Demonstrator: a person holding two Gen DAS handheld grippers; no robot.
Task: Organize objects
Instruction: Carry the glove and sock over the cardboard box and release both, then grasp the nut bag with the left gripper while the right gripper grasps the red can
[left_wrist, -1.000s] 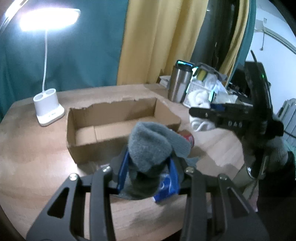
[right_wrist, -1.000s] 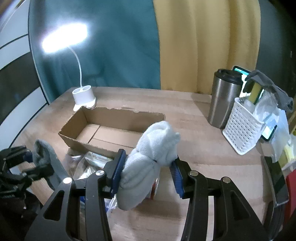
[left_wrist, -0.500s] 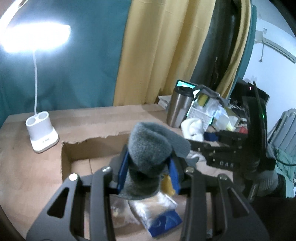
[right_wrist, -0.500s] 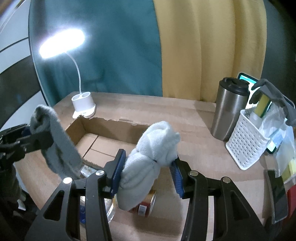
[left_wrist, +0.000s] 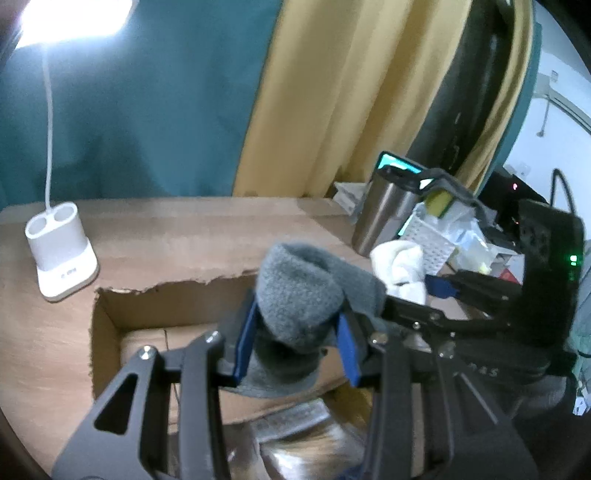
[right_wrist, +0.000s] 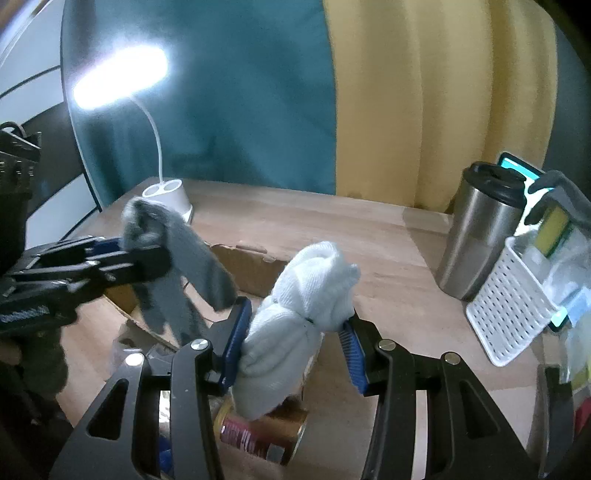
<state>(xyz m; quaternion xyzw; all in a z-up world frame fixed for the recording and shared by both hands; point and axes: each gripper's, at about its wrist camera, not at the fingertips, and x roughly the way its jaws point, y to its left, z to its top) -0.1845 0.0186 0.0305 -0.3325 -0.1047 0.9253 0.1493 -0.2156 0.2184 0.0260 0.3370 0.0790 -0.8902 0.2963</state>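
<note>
My left gripper (left_wrist: 295, 341) is shut on a grey sock (left_wrist: 301, 295) and holds it above the open cardboard box (left_wrist: 107, 332). In the right wrist view the grey sock (right_wrist: 177, 258) hangs from the left gripper (right_wrist: 125, 247) at the left. My right gripper (right_wrist: 293, 347) is shut on a white sock bundle (right_wrist: 299, 317), held above a can (right_wrist: 262, 432) lying on the table. The white sock (left_wrist: 400, 266) also shows in the left wrist view, at the tips of the right gripper (left_wrist: 424, 286).
A white lamp base (left_wrist: 59, 251) stands left of the box. A steel tumbler (right_wrist: 476, 236) and a white perforated basket (right_wrist: 513, 306) full of items stand at the right. Plastic snack packets (left_wrist: 306, 435) lie in front of the box.
Both grippers have risen and moved toward the box. The left gripper with the grey sock has moved forward over the box and closer to the right gripper.
</note>
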